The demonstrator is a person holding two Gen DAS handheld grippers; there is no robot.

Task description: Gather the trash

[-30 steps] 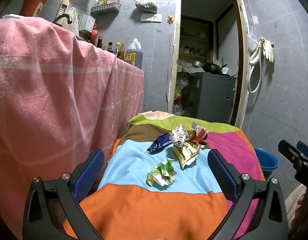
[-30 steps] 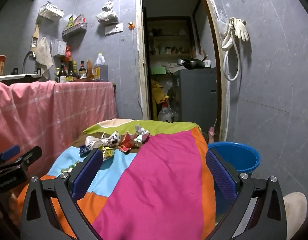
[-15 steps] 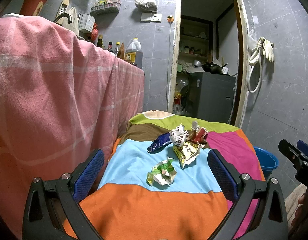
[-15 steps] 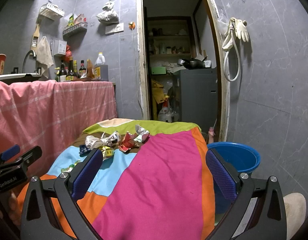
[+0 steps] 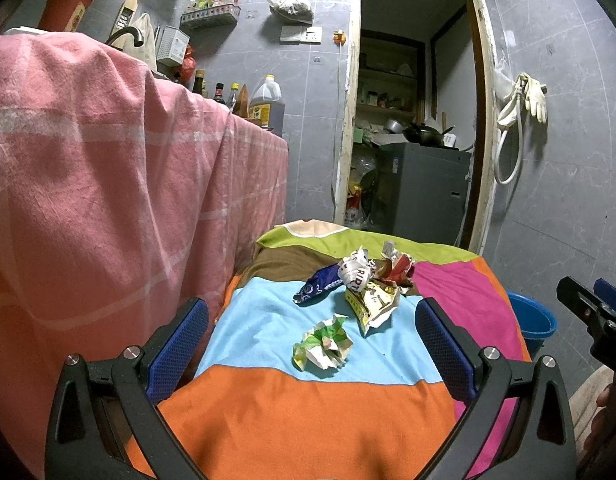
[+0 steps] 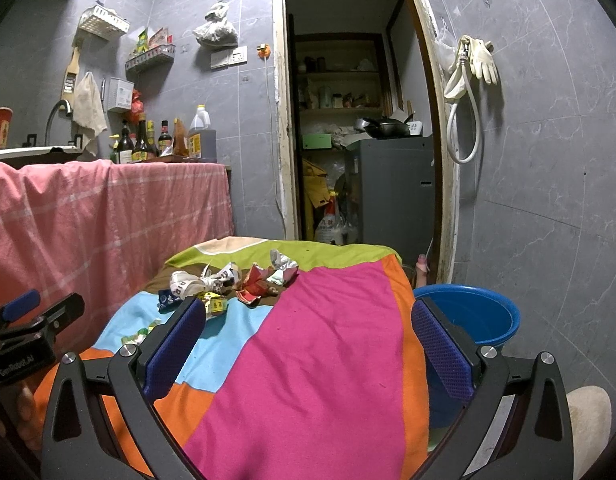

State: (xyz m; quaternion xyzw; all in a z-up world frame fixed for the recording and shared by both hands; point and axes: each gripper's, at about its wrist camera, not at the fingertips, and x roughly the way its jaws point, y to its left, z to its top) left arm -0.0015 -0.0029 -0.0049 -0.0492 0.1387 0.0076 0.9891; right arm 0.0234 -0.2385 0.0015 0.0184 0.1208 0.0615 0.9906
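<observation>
Several crumpled wrappers lie on a colourful striped cloth point(image 5: 268, 412) over a low table. A green-white wad point(image 5: 323, 344) sits nearest my left gripper point(image 5: 312, 344), which is open and empty just short of it. Behind it lie a yellow wrapper point(image 5: 372, 304), a dark blue wrapper point(image 5: 316, 283), a white printed one point(image 5: 354, 270) and a red one point(image 5: 398, 268). My right gripper point(image 6: 308, 344) is open and empty over the pink part of the cloth point(image 6: 328, 360); the pile point(image 6: 232, 280) lies ahead to its left. A blue bucket point(image 6: 472, 312) stands on the floor at the table's right.
A counter draped in pink cloth point(image 5: 108, 200) rises close on the left, with bottles point(image 6: 148, 140) on top. An open doorway point(image 6: 348, 120) with a grey cabinet point(image 6: 392, 192) is behind the table. A hose and gloves point(image 6: 472, 68) hang on the right wall.
</observation>
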